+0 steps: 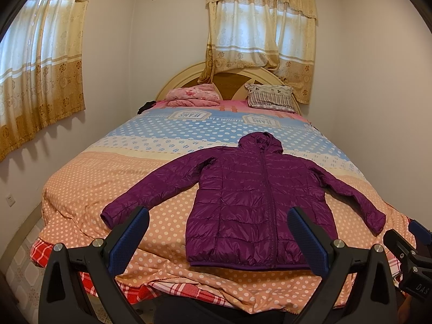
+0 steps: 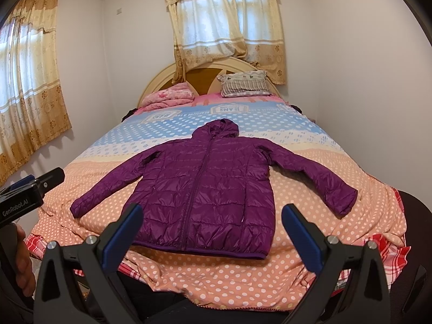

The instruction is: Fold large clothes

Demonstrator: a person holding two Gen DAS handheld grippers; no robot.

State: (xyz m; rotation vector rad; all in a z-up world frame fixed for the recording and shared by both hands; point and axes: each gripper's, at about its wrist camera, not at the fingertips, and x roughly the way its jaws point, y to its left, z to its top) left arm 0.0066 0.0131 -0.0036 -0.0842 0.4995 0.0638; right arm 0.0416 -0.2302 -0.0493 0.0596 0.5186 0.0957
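Plainly, much at the margins is cut off: the lens rim darkens the corners of both views, and the near edge of the bed point(image 1: 81, 178) drops out of sight behind the gripper bodies. A dark object at the head of the bed, left of the pink folded blanket point(image 1: 191, 95), is too small to make out. In the left wrist view the right gripper point(image 1: 413, 245) shows only partly at the right edge, so its jaws are better read in its own camera. In the right wrist view a hand point(image 2: 23, 264) is partly visible at the lower left edge, under the other black device.

The purple puffer jacket point(image 1: 259, 197) lies flat on the polka-dot bedspread point(image 1: 113, 172), front up, zipped, hood pointing toward the headboard point(image 1: 186, 77), both sleeves spread out and down. Its hem sits near the foot edge of the bed, where the spread bunches in wrinkles over a red plaid sheet point(image 1: 51, 256).

The left gripper point(image 1: 218, 240) is spread wide with nothing between its blue pads point(image 1: 127, 240), held short of the jacket's hem. The right gripper point(image 2: 213, 235) is likewise wide apart and empty, in front of the hem.

Open bedspread lies on both sides of the sleeves and beyond the hood, up to the striped pillow point(image 1: 272, 97).
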